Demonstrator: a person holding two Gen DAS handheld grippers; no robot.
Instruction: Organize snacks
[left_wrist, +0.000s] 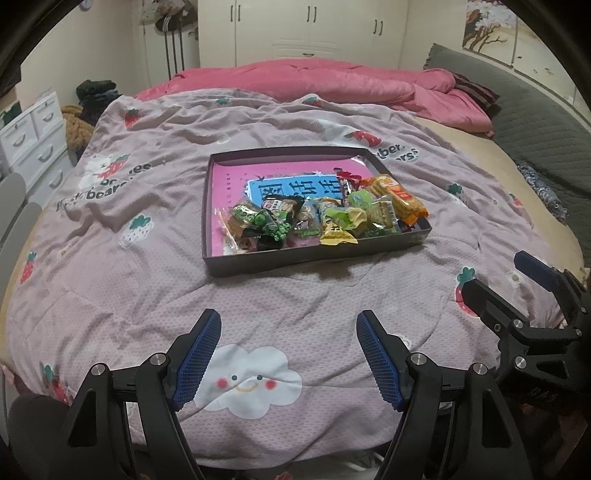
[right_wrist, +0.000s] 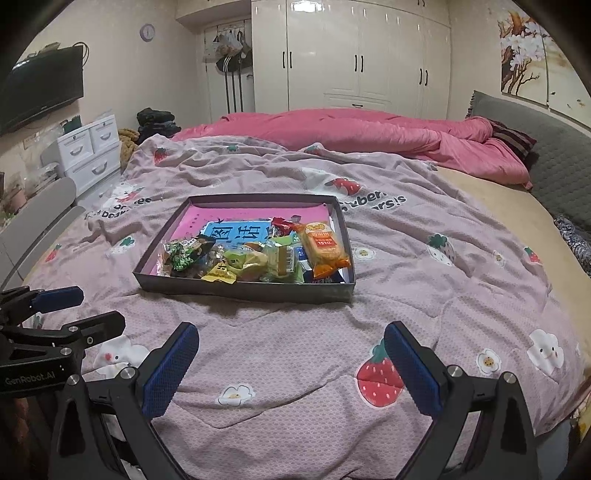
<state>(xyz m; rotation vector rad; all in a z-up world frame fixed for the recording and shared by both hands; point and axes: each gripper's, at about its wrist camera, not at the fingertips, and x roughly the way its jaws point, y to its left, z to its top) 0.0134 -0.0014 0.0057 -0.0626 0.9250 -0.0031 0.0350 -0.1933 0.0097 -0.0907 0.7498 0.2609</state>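
Observation:
A shallow dark box (left_wrist: 258, 264) (right_wrist: 243, 291) lies on the pink strawberry blanket (left_wrist: 295, 306) (right_wrist: 295, 350), with a pink and blue book inside it. Several wrapped snacks are piled along its near side: green pea packets (left_wrist: 258, 218) (right_wrist: 181, 256), a yellow packet (left_wrist: 334, 234) (right_wrist: 219, 275), an orange cracker pack (left_wrist: 400, 195) (right_wrist: 325, 247). My left gripper (left_wrist: 289, 354) is open and empty above the blanket, short of the box. My right gripper (right_wrist: 291, 369) is open and empty, also short of the box. Each gripper shows at the edge of the other's view.
A rumpled pink duvet (right_wrist: 351, 133) lies across the far side of the bed. A grey headboard (right_wrist: 554, 158) is at the right. White drawers (right_wrist: 92, 151), a grey chair (right_wrist: 40, 218) and a wall TV (right_wrist: 40, 88) stand at the left. White wardrobes (right_wrist: 351, 55) fill the back wall.

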